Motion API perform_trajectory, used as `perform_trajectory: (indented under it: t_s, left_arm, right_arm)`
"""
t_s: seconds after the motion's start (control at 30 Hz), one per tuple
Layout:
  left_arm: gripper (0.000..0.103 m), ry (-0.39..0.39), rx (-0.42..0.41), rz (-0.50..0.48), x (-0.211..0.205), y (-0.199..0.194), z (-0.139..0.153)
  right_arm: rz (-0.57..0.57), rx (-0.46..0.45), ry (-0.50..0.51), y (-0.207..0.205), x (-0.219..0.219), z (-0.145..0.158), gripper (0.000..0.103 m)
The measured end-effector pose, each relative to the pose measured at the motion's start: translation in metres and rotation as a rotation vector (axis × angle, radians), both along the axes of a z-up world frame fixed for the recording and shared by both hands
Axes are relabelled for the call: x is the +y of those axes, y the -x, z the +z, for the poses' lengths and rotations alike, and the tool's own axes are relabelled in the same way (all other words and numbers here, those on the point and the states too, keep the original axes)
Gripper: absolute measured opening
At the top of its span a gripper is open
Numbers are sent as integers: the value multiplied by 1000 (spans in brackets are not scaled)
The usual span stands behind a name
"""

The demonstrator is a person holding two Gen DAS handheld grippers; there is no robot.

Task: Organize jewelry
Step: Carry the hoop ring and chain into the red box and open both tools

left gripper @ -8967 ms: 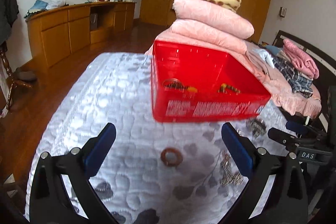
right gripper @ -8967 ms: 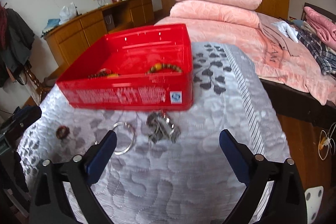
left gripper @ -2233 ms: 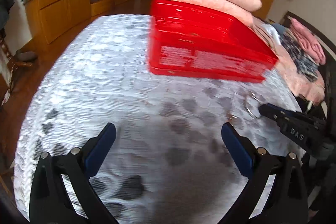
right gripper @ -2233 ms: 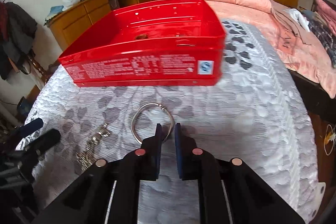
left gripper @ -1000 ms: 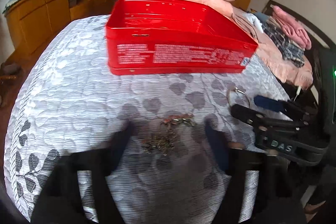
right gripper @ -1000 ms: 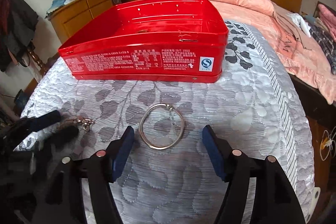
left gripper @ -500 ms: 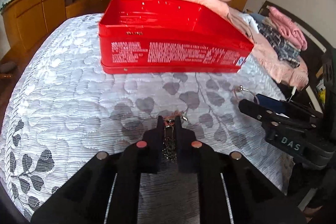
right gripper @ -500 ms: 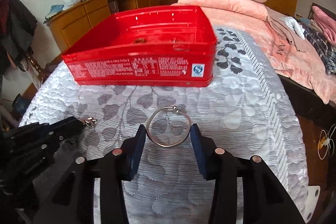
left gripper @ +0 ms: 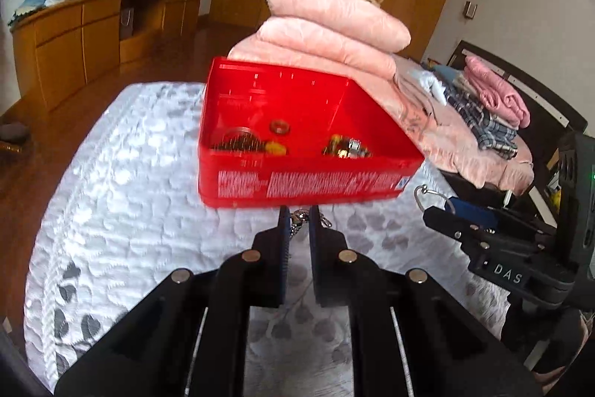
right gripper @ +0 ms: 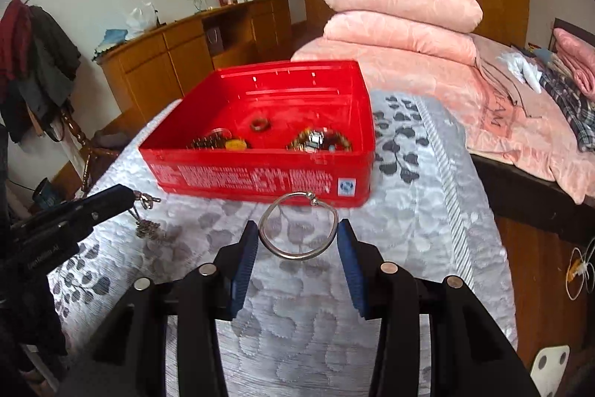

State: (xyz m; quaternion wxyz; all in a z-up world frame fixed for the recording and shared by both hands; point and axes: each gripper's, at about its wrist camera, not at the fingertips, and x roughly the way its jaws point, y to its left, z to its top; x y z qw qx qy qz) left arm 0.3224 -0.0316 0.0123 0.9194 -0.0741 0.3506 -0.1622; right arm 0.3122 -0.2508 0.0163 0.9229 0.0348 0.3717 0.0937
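Note:
A red tin box [left gripper: 297,185] [right gripper: 260,175] stands open on the grey quilted bed, with beaded bracelets and a brown ring [left gripper: 279,127] [right gripper: 259,124] inside. My left gripper [left gripper: 296,216] is shut on a metal chain necklace [left gripper: 297,219], lifted just short of the box's front wall; the chain dangles from it in the right wrist view [right gripper: 145,224]. My right gripper [right gripper: 297,240] grips a silver bangle [right gripper: 298,226] across its width, lifted in front of the box; the bangle also shows in the left wrist view [left gripper: 433,198].
Folded pink quilts [left gripper: 334,32] are stacked behind the box. Clothes [left gripper: 487,114] lie on the bed to the right. A wooden sideboard [left gripper: 93,28] runs along the far left wall. The bed's right edge [right gripper: 483,203] drops to the floor.
Both grippers have risen from the quilt with their pieces and moved toward the box. The left one shut on the necklace about half a second ago; the right closed onto the bangle.

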Motion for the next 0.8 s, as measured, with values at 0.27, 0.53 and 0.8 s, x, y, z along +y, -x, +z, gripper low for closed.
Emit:
perform_trajectory:
  t_s: [0.27,0.53,0.8]
  left_arm:
    - [9,33,-65,-6,-4,-13,29]
    - [9,24,-91,8,-10,-50,45]
    - [9,20,-78,11,-17,-96,43]
  right_arm:
    - [19,-46,1,-17,1,24,44]
    - [48,-60,-6,-50,9,37,44]
    - [63,-37,-14,-89,16,35,44]
